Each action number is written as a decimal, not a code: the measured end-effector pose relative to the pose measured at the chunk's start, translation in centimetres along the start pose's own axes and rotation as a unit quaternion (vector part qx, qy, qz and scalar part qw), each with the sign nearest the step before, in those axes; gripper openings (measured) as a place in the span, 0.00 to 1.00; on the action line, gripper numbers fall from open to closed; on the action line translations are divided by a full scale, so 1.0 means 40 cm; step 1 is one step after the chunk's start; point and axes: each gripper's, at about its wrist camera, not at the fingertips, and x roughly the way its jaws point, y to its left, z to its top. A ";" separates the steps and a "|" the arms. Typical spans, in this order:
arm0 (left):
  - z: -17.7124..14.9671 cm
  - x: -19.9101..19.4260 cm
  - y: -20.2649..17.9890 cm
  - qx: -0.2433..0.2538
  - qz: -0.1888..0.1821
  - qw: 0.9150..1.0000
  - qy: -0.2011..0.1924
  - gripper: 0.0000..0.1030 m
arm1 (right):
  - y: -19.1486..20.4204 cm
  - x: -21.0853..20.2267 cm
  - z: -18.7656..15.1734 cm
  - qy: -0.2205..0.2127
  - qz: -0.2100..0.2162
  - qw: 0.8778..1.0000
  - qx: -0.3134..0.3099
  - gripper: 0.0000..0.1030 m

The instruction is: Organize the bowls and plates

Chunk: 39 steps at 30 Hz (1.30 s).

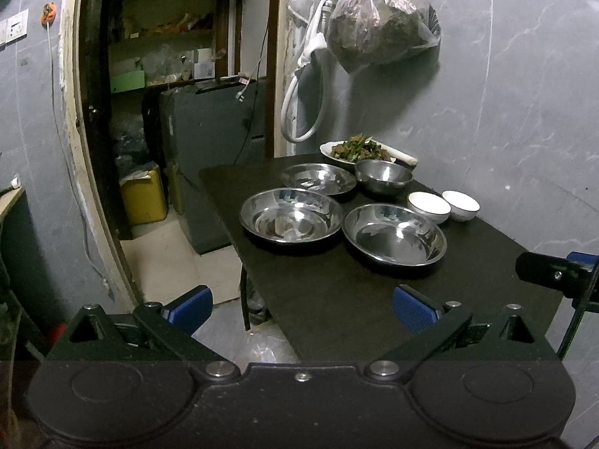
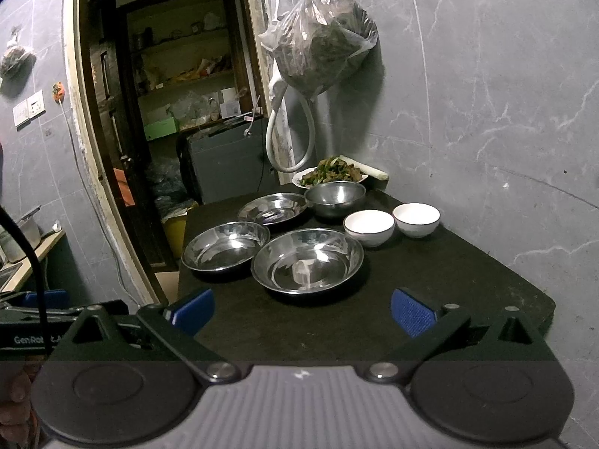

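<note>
Dark matte tabletop point(image 2: 430, 292) set against a grey marbled wall, doorway to a storeroom at left.

Dishes all lie ahead of both claws, none touched. Nearest the right claw point(image 2: 301, 310): a wide shallow steel plate point(image 2: 307, 260), just beyond its fingertips and between them in line of sight. To its left, nearly touching, a second wide steel plate point(image 2: 224, 247). Behind these, a third, flatter steel plate point(image 2: 273, 207), and right of that a deep round steel bowl point(image 2: 334, 198). Two small white ceramic bowls with dark rims sit side by side at right: the near one point(image 2: 368, 227) just beside the near plate, the far one point(image 2: 416, 219) close to the wall. At the far end, a white plate of cooked greens and meat point(image 2: 329, 174) behind the steel bowl. A clear plastic bag of dark contents point(image 2: 322, 41) hangs on the wall above.

Left claw point(image 1: 302, 308) hovers off the near left edge of the tabletop, level, pointing forward; the left steel plate lies well ahead. Its blue pads point(image 1: 413, 312) are spread wide with nothing between them.

Right claw is level over the near edge of the tabletop. Its blue pads point(image 2: 411, 312) are likewise wide apart, empty. The right claw's black tip shows at the right rim of the left view.
</note>
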 end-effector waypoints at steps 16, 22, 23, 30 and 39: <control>0.011 0.032 -0.011 0.005 0.010 1.000 0.020 0.99 | -0.017 0.039 0.005 0.020 0.007 1.000 0.007 1.00; 0.020 0.048 -0.022 0.007 0.014 0.999 0.030 0.99 | -0.025 0.056 0.005 0.027 0.009 1.000 0.010 1.00; 0.020 0.051 -0.024 0.008 0.014 0.999 0.032 0.99 | -0.026 0.057 0.005 0.028 0.009 1.000 0.010 1.00; 0.025 0.073 -0.044 0.013 0.012 0.999 0.048 0.99 | -0.045 0.077 0.001 0.036 0.012 0.999 0.013 1.00; 0.052 0.129 -0.042 -0.016 0.031 0.994 0.105 0.99 | -0.089 0.131 0.002 0.057 0.026 0.998 0.019 1.00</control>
